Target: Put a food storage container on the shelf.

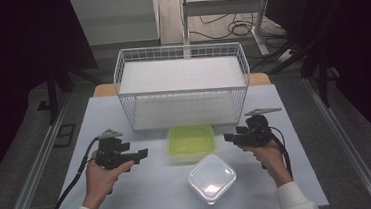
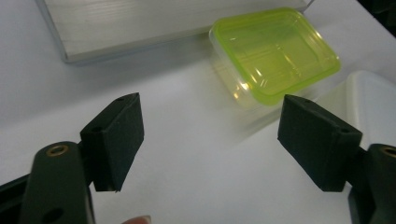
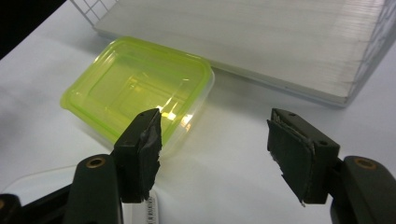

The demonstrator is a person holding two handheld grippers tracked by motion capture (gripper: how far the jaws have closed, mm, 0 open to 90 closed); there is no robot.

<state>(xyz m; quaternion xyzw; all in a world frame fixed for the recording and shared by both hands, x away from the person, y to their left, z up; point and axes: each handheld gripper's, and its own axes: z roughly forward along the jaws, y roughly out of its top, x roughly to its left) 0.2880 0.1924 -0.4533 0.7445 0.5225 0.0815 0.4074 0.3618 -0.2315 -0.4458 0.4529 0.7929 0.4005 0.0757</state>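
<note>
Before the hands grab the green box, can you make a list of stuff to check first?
1. Left gripper open and holding nothing: ok, its jaws stand wide apart.
2. Right gripper open and holding nothing: ok, jaws apart too.
3. Green box sits between the two grippers, with the lid on: ok.
4. Nothing lies on top of the green box: ok.
5. White box is clear of the green box: cannot tell, they look very close in the high view.
6. Wire basket behind leaves room: ok, but the green box sits close to its front.
</note>
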